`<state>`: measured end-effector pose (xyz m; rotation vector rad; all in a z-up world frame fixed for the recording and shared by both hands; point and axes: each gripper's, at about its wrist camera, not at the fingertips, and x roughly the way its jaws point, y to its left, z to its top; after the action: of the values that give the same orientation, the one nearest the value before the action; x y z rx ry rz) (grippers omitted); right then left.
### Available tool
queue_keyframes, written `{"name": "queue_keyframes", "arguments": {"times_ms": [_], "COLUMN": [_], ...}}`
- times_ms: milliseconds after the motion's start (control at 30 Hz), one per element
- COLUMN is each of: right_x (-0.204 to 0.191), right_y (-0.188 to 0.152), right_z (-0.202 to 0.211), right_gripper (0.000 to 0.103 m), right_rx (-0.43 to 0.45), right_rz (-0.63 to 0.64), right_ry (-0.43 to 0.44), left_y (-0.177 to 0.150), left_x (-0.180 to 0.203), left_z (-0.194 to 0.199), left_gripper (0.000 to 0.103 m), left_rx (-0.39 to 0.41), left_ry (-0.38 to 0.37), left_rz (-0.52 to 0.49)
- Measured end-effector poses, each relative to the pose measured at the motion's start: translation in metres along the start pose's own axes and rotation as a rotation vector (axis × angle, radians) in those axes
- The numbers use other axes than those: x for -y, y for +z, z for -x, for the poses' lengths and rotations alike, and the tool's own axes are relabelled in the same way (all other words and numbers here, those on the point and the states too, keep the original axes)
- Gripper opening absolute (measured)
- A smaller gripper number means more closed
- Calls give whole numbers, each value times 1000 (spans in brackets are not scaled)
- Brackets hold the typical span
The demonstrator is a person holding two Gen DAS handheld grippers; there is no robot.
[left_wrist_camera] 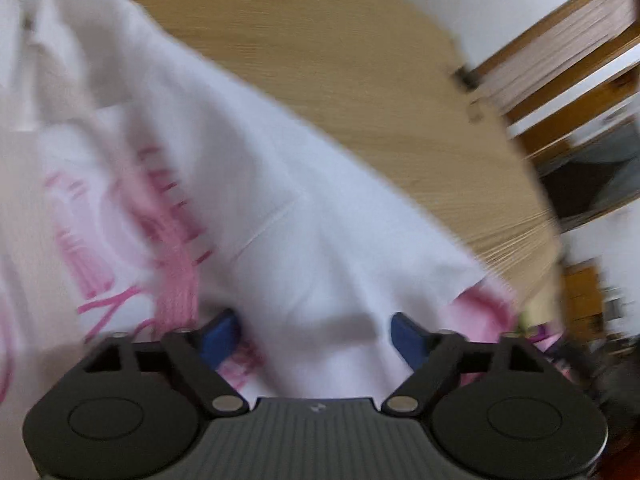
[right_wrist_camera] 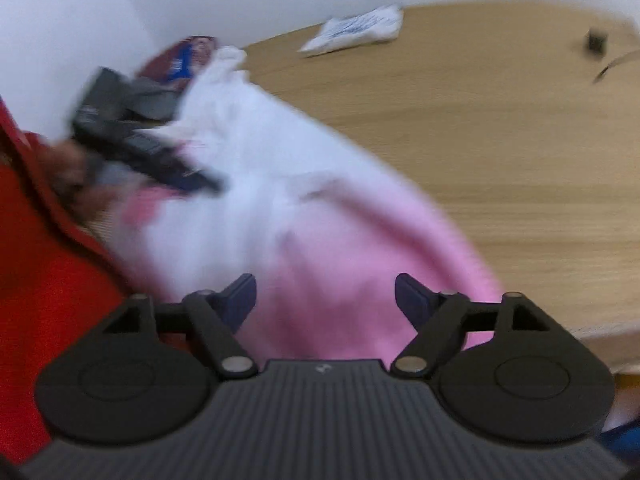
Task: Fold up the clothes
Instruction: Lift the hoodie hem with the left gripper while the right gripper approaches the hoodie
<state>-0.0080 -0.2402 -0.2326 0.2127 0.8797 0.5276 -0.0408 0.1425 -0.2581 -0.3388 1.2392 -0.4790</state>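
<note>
A white garment with pink print and a pink hem lies bunched on the wooden table. My left gripper is open, its blue fingertips wide apart with white cloth lying between them. In the right wrist view the same garment runs from white to a pink edge. My right gripper is open too, and the pink part sits between its fingers. The left gripper also shows there, blurred, at the garment's left side. Both views are smeared by motion.
A folded white cloth with blue print lies at the far side of the table. A person's red sleeve fills the left of the right wrist view. A small dark object sits far right. Wooden furniture stands beyond the table edge.
</note>
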Motion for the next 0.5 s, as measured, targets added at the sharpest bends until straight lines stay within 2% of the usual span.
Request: {"name": "queue_keyframes", "arguments": {"times_ms": [67,100,167,233,300,367,500], "right_x": [-9,-14,-36,-68,-102,-127,-147], "right_y": [-7,-10,-19,-20,-20,-17,-6], "right_z": [-6,-9,-10,-14,-20,-31,-72], "right_gripper": [78,78,79,79,79,78,78], "right_rx": [33,54,122,171,203,213,197], "right_rz": [-114,-179,-281,-257,-199,-125,-75], "right_ry": [-28,-53,-84,-97,-112,-140,-149], "left_y": [10,15,23,25,21,13,18], "left_x": [-4,-5,-5,4,16,24,23], "left_z": [-6,-7,-6,3,12,20,12], "left_gripper": [62,47,40,35,34,35,51], "left_rx": [8,4,-13,-13,-2,9,-54], "left_ry": [-63,-78,-82,-60,-13,21,34], "left_rz": [28,42,58,-4,-94,-132,-58]}}
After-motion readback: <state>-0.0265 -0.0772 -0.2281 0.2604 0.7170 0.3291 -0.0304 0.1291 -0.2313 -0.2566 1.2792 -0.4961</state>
